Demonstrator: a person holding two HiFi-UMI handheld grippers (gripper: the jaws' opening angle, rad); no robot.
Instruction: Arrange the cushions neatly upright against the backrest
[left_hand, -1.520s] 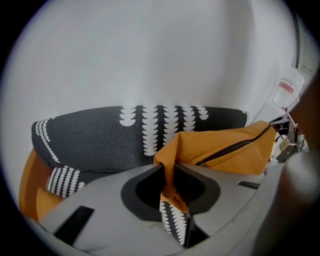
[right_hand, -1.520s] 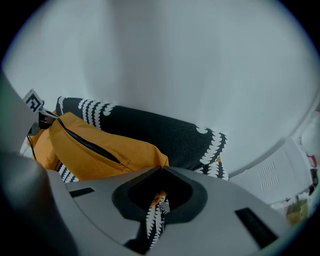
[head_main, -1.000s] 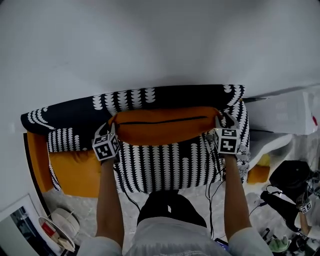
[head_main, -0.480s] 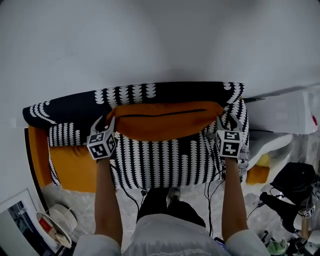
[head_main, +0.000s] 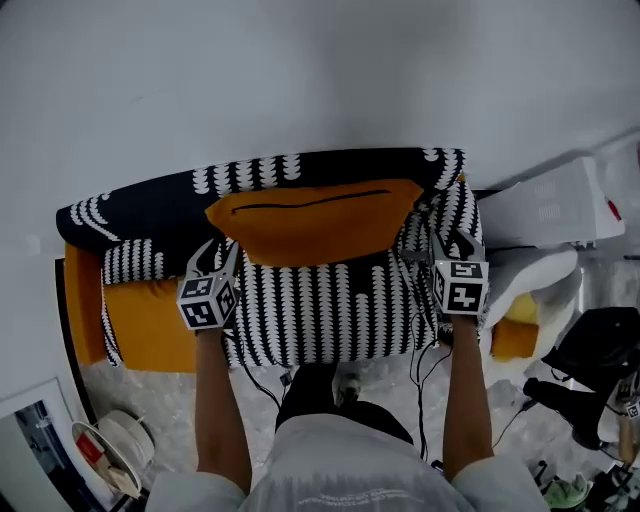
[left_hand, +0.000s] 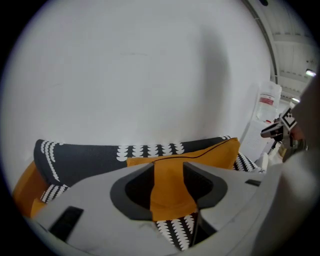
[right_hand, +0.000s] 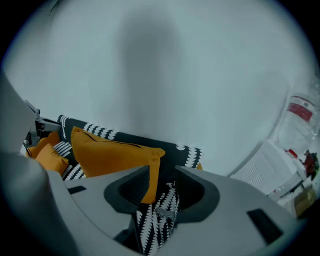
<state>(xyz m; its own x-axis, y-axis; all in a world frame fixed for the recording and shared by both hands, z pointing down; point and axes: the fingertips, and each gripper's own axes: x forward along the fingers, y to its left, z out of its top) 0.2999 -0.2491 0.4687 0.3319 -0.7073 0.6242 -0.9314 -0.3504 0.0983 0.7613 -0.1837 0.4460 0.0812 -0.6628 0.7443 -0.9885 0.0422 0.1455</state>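
One orange cushion (head_main: 310, 220) stands on its long edge against the backrest (head_main: 150, 212), with the zipper seam on top. It leans back on the dark patterned cloth and, I think, needs no support from a hand. It sits toward the right part of the backrest, and its lower edge rests on the striped seat cover (head_main: 330, 315) just in front of the backrest. To me the placing of this cushion looks done. Below the left end of the backrest an orange patch (head_main: 150, 330) shows; I cannot tell if it is another cushion or the sofa's own fabric.

Both tools are in front of the backrest, one off each end of the cushion, which fits a two-handed hold at its short sides. The left gripper (head_main: 215, 260) has its jaws spread wide. They have just been opening, and nothing is between them: in the left gripper view the cushion appears in the gap, but farther away, not touched by the pads. The right gripper (head_main: 447, 243) is the same, with jaws wide apart that have just been opening. It is empty, with only the cushion's corner and the striped cover seen beyond the gap.
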